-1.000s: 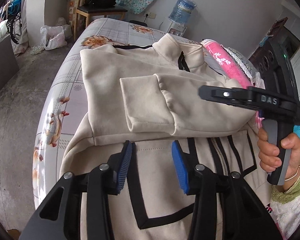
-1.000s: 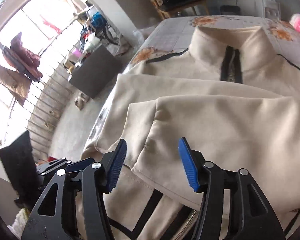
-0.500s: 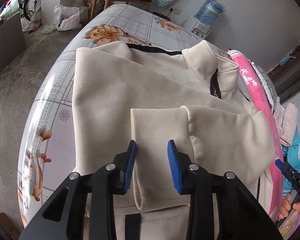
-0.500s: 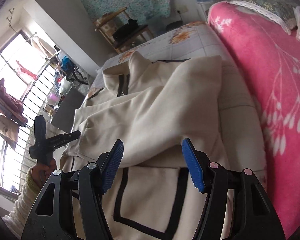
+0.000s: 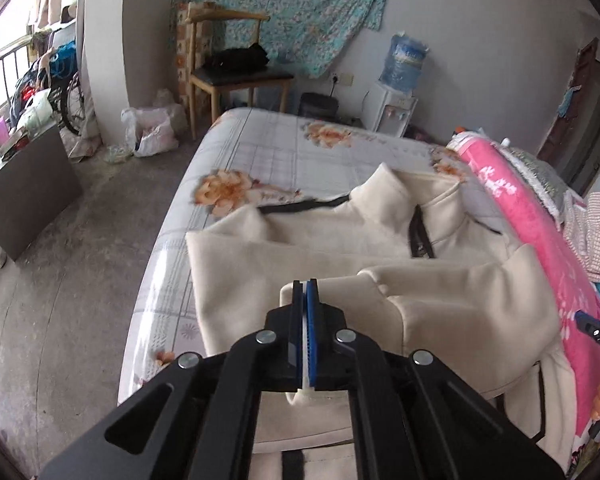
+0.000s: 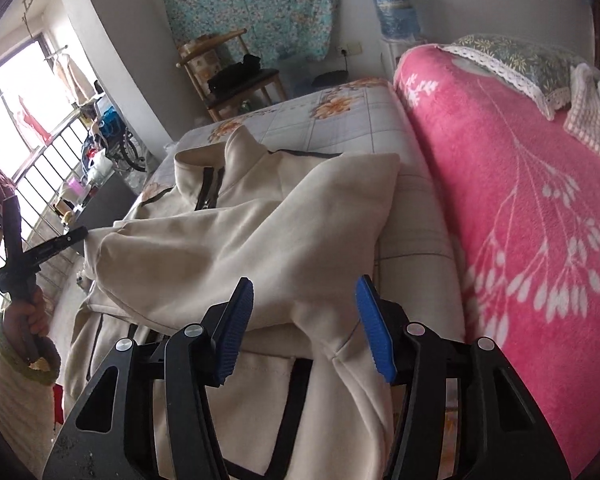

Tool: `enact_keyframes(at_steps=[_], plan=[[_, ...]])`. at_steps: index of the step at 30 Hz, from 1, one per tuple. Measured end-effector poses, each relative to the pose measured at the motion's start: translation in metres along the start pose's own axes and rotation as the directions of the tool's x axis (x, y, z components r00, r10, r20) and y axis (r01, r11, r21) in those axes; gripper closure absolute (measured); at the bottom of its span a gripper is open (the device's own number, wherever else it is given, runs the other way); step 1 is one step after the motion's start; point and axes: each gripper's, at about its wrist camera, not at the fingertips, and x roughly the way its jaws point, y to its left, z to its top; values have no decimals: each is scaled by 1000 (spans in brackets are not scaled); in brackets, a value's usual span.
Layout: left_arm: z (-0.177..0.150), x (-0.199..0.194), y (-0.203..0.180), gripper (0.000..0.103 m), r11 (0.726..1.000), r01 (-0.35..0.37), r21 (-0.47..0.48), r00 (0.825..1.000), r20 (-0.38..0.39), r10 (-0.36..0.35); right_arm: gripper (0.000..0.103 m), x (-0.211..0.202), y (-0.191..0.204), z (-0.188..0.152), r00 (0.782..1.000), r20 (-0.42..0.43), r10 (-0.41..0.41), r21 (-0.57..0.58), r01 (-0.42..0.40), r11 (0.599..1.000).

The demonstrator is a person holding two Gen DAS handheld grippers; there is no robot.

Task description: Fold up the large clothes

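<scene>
Cream jacket [image 5: 340, 264] | left hand-held gripper [image 5: 305, 292] clamps cuff | right hand-held gripper [image 6: 304, 320] closing, pads clear of sleeve

Jacket [image 5: 260, 268] matt fleece-like cloth, pink blanket [image 6: 520, 200] plush, prob. fleece.

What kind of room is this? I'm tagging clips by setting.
Most likely a lived-in bedroom: a bed with a floral sheet, a pink blanket and pillow, and a wooden chair beside it.
</scene>
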Motion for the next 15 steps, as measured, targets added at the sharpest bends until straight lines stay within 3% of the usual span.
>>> enact_keyframes(at_steps=[2, 4, 8, 13, 14, 15], plan=[[-11, 17, 13, 102, 999, 0, -37, 998, -57, -3, 54, 5, -4, 5, 1000, -6, -19, 3, 19, 1000], [-21, 24, 20, 102, 999, -2, -48, 998, -66, -2, 56, 13, -8, 14, 1000, -15, -20, 14, 21, 1000], [-27, 25, 20, 102, 999, 1, -43, 999, -50, -3, 56, 37, -24, 39, 998, -57, -21, 60, 25, 998], [-21, 11, 9, 102, 1000, 10, 6, 1000, 14, -10, 56, 79, -65, 64, 990, -133, 47, 246, -13, 969], [-19, 8, 8, 102, 1000, 13, 11, 1000, 26, -13, 60, 89, -70, 67, 987, -150, 63, 260, -23, 965], [-19, 4, 8, 102, 1000, 20, 13, 999, 41, -20, 74, 95, -73, 68, 985, -158, 69, 266, -24, 964]])
